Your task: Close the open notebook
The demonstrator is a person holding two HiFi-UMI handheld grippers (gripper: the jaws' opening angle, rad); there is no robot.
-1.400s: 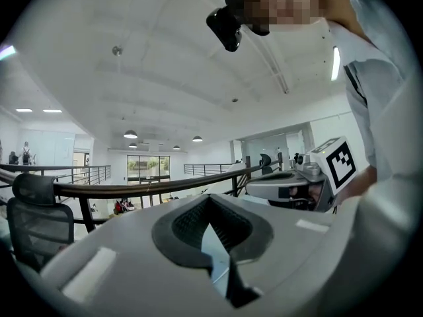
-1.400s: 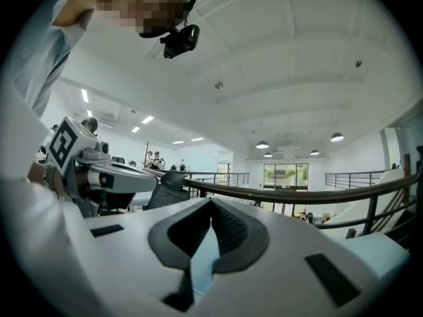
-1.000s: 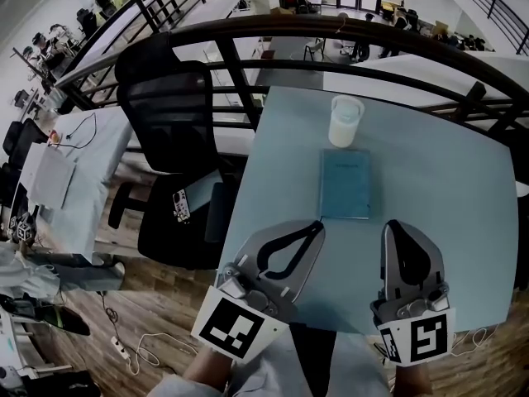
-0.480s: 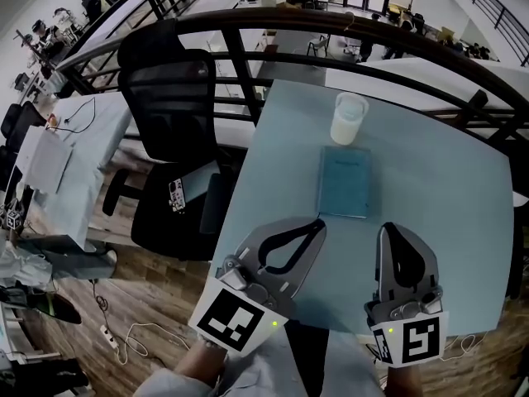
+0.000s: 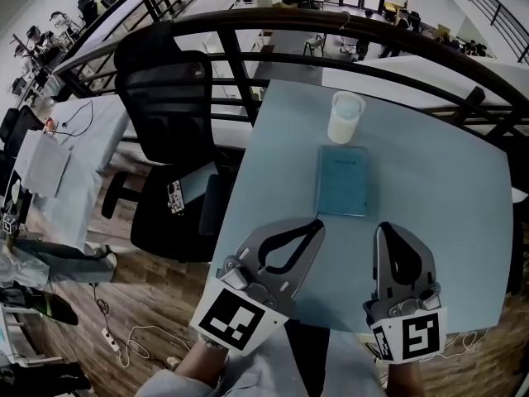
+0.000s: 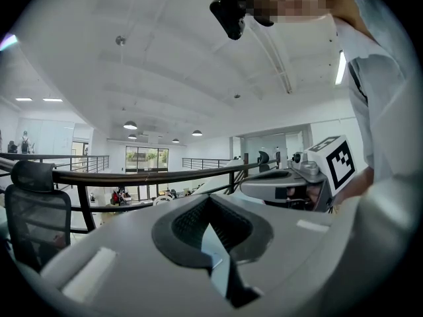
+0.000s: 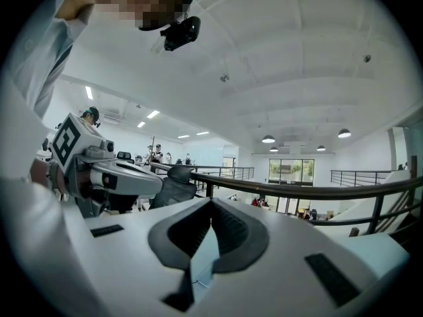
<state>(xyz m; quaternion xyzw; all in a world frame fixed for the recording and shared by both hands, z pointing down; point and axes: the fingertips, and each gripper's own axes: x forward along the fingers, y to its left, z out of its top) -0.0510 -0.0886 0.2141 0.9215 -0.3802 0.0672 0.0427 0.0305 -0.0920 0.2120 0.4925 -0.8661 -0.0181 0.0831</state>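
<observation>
Black mesh chair (image 5: 169,98) beside pale-blue table (image 5: 430,188); curved black railing (image 5: 331,30); wood floor (image 5: 140,304).

Grey left claw (image 5: 316,226) and right claw (image 5: 385,228) carry black-and-white marker cubes (image 5: 234,327) (pale sleeves (image 6: 390,131) behind).

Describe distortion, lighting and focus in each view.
Head view: fisheye bows the railing; light is even, notebook clear. Left gripper view: black circular vignette, left gripper close and soft. Right gripper view: same vignette, right gripper soft, ceiling bright.

The teal notebook (image 5: 342,180) lies closed and flat on the table, cover up, near the far edge.
</observation>
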